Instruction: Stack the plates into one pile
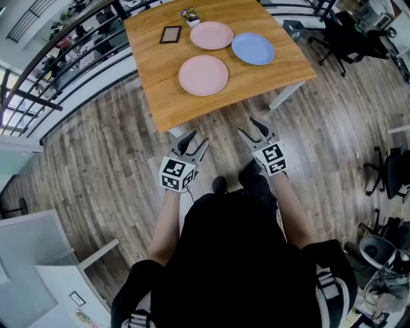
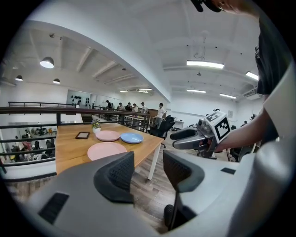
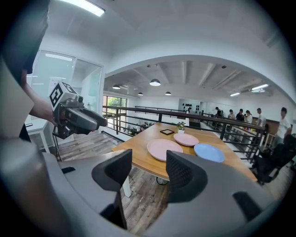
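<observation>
Well short of the surface [image 1: 160, 83], the left gripper [image 1: 197, 139] and right gripper [image 1: 248, 126] show fingers wide and empty, while the near pink plate [image 1: 203, 75], far pink plate [image 1: 211, 35] and blue plate [image 1: 252, 49] lie unstacked on it, probably stiff, slick and breakable, so each wants a rim pinch.

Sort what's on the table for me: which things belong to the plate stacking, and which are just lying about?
For the job, all lying apart and unstacked:
- near pink plate
- far pink plate
- blue plate

Just lying about:
- small dark frame
- little potted plant
</observation>
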A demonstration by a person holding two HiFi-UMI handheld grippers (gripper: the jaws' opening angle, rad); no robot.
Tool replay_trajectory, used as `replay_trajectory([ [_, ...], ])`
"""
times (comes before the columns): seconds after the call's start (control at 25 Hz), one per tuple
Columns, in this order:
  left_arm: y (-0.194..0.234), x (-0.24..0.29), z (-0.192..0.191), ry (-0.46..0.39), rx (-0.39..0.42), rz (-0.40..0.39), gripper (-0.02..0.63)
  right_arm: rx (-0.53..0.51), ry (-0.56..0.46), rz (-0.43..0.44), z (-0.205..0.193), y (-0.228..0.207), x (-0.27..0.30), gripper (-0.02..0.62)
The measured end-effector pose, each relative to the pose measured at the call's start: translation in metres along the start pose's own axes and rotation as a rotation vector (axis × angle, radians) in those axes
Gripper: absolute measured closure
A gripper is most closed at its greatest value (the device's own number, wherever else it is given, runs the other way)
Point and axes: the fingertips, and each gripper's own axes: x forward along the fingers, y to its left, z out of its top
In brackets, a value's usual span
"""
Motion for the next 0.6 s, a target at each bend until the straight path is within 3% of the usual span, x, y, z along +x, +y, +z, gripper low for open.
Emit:
replay_trajectory([
  [0.12, 0.003, 0.001, 0.0, 0.004, 0.002, -0.005, 0.395, 0.007, -0.024, 0.002, 0.007, 0.002, 0.001, 0.293],
  [0.36, 0.002, 0.01, 0.007, -0.003, 0.013, -0.013, 0.391, 0.004, -0.022, -0.001, 0.004, -0.004, -0.001, 0.282],
  [0.6, 0.007, 0.012, 0.01, -0.018, -0.031, 0.003, 0.391, 0.003, -0.037, -0.019, 0.008, -0.012, -0.007, 0.287],
])
